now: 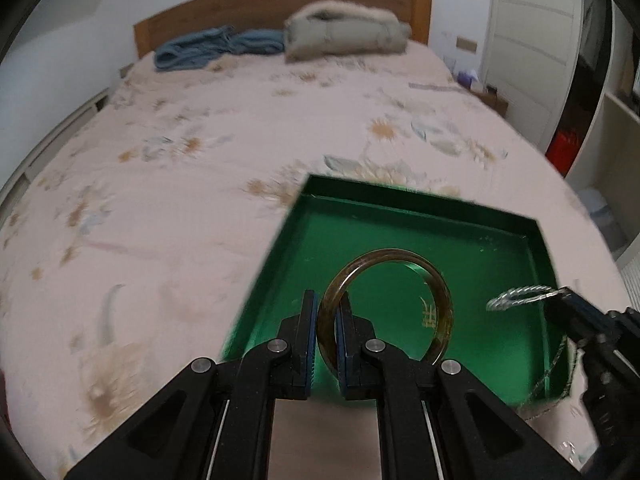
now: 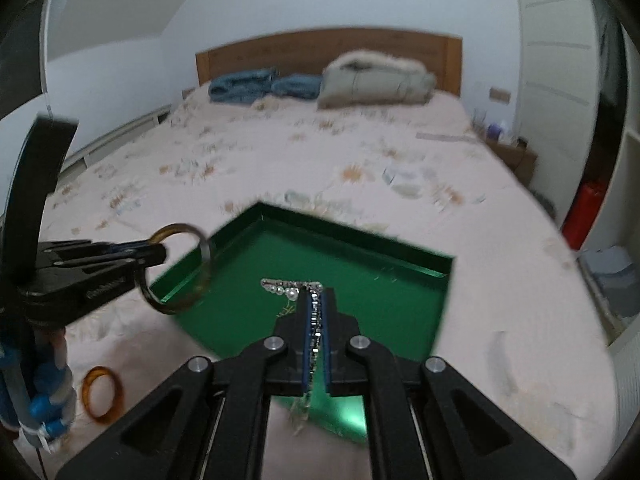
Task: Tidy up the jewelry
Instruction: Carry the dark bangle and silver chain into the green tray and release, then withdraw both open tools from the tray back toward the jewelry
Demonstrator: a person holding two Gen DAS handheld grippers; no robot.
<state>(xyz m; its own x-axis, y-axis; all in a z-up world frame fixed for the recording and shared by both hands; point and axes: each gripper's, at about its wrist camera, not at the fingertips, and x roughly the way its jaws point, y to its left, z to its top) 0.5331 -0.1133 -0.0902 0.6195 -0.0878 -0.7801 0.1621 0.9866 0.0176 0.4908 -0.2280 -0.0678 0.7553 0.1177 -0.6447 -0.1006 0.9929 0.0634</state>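
Bed: fills most of both views; pale pink floral cover, wooden headboard at the far end.
Folded bedding: grey-beige bundle and blue cloth lie side by side against the headboard, well apart from the work area.
Wardrobe: white, stands along the right side of the bed; a red item sits low beside it.
Green tray: shallow, square, dark green with raised walls, lies flat on the bed cover near the foot; floor bare apart from a small gold mark.
Left gripper: jaws clamped on the rim of a dark amber bangle; the bangle stands on edge, held above the near-left part of the tray. In the right wrist view the same bangle hangs over the tray's left wall.
Right gripper: jaws pressed together on a silver chain necklace, above the tray floor. A beaded loop sticks out past the fingertips; a loose tail dangles below the jaws. From the left wrist view the loop shows over the tray's right side.
Orange bangle: second one, lies flat on the bed cover, outside the tray, near its left corner.
Image quality: motion blur across both views; fine detail of the chain cannot be told.
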